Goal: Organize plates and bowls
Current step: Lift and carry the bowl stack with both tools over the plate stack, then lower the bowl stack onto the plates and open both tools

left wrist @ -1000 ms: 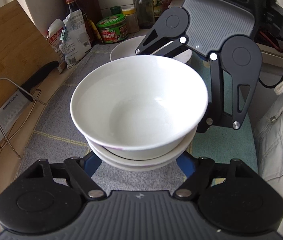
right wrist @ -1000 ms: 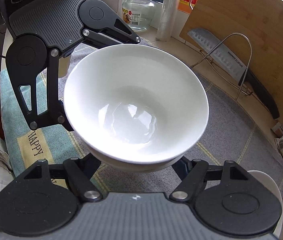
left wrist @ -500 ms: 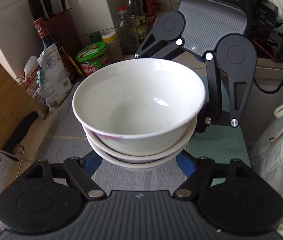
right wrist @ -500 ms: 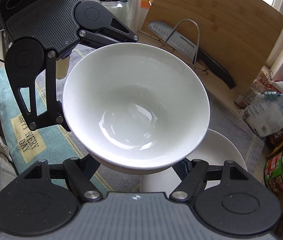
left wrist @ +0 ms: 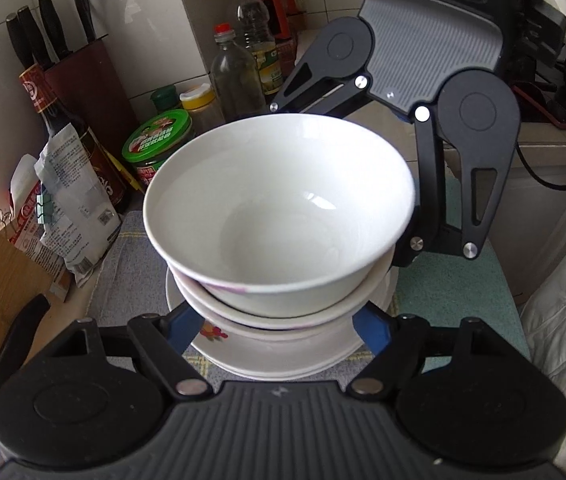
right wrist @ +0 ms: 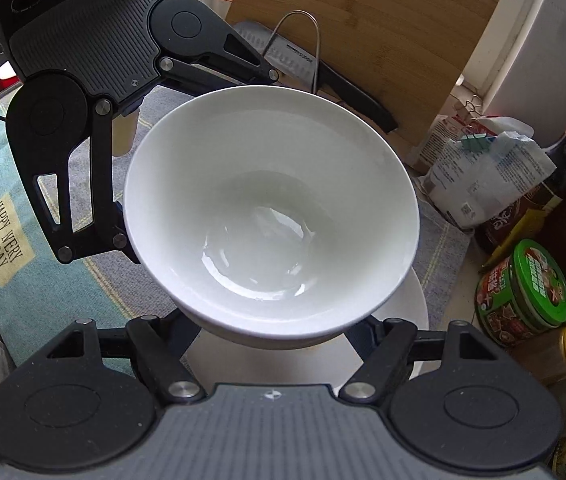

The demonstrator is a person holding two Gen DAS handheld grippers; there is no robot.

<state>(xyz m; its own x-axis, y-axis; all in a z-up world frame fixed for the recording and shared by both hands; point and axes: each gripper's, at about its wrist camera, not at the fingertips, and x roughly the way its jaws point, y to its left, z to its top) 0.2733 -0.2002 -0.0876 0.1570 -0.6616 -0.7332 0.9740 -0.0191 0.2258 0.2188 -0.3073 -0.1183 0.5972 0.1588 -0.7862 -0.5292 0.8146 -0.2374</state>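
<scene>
**Stack of bowls gripped from both sides above the plates**

Held off the desk: a stack of bowls (left wrist: 283,308), white, nested, with the top bowl (left wrist: 279,208) empty and glossy inside. Clamped low on the near side by the left gripper (left wrist: 279,322), its blue fingers (left wrist: 181,330) partly open and pressed against the lower bowl on either flank. Clamped from the opposite side by the right gripper (right wrist: 275,332), fingers (right wrist: 185,332) likewise closed on the base of the stack, tips hidden under the rim.

Directly below the bowls: plates (left wrist: 267,360), white, piled, the uppermost carrying a small red flower print. Impossible to tell whether the bowls touch the plates or hang just over them.

Under the plates: a grey checked cloth (left wrist: 123,264), beside a teal mat (right wrist: 23,280) lettered "HAPPY EVERY DAY". Near the cloth's far edge: a green-lidded jar (left wrist: 159,140), bottles, a clipped paper bag and a knife block (left wrist: 83,80). Propped at the wall: a wooden cutting board (right wrist: 363,40) with a cleaver (right wrist: 291,56) leaning against it.
</scene>
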